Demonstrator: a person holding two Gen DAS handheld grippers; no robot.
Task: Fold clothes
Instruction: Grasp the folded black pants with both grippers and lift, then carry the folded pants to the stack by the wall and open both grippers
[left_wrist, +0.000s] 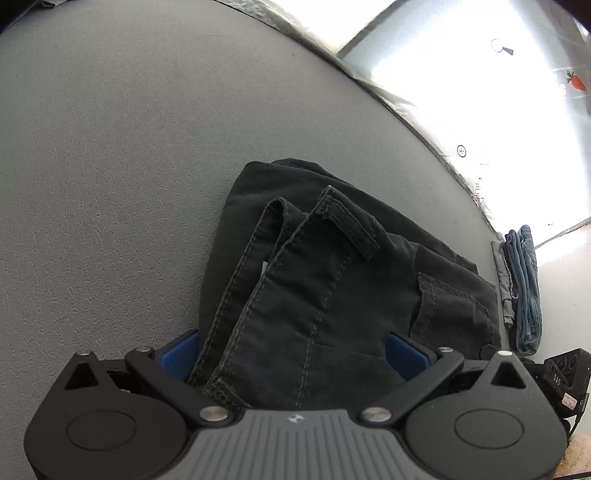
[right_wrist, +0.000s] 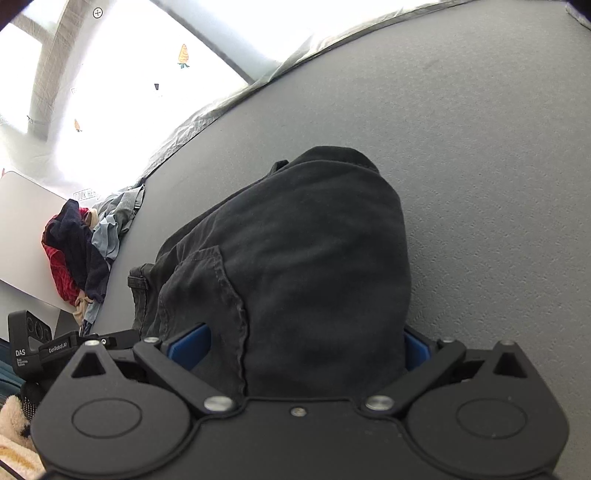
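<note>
Spreading across both views, the gray textured work surface (left_wrist: 110, 166) carries everything, its far edge lined with crinkled plastic sheeting (right_wrist: 207, 114) under window glare that washes out all detail beyond. On it lie the black cargo trousers (left_wrist: 332, 288), folded into a thick bundle; the waistband with its belt loop (left_wrist: 351, 232) rises toward the left wrist camera, and a flap pocket (left_wrist: 447, 306) shows on the right side of that view. The left gripper (left_wrist: 291, 350) has its blue pads (left_wrist: 181, 354) set wide on either side of the waistband, fabric filling the gap between them; whether they press on the cloth cannot be told, since the tips are hidden under it. The right gripper (right_wrist: 303, 350) likewise straddles the rounded fold of the trousers (right_wrist: 295, 258), its fingers (right_wrist: 190, 345) apart with cloth bulging between, contact unclear. A heap of unfolded clothes (right_wrist: 81, 254) in red, navy and pale blue sits well apart at the surface's edge. Folded blue jeans (left_wrist: 524, 291) rest near the opposite edge, partly cut off.
</note>
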